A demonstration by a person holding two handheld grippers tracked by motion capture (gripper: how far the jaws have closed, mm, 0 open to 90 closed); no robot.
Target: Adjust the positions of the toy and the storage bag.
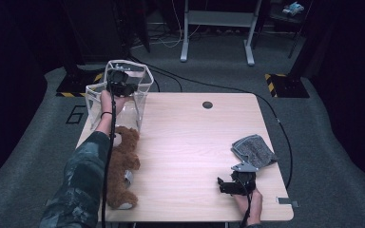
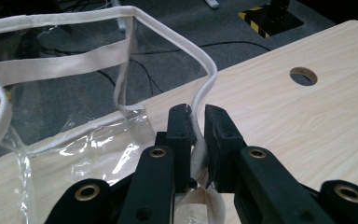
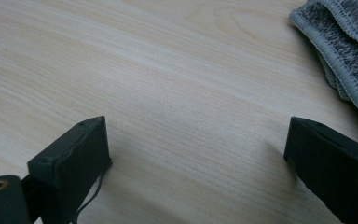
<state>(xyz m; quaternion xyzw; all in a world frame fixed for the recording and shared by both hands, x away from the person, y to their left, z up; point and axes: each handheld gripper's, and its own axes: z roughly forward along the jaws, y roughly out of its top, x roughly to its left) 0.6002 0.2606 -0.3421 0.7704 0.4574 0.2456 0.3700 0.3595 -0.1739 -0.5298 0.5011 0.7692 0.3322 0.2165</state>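
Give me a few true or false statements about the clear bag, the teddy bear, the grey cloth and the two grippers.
1. The left gripper is shut on the clear bag's white rim. True.
2. The right gripper holds the grey cloth. False: its jaws stand wide open over bare table, the cloth beside them.
3. The teddy bear is inside the bag. False: it lies on the table in front of it.
4. The cloth lies near the table's right edge. True.

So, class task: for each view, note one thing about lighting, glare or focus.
High view: dim, room dark around the lit table. Left gripper view: glare streaks on the clear bag, whose white rim is sharp between the left tongs. Right gripper view: grey cloth in focus, soft shadows by the open right tongs.
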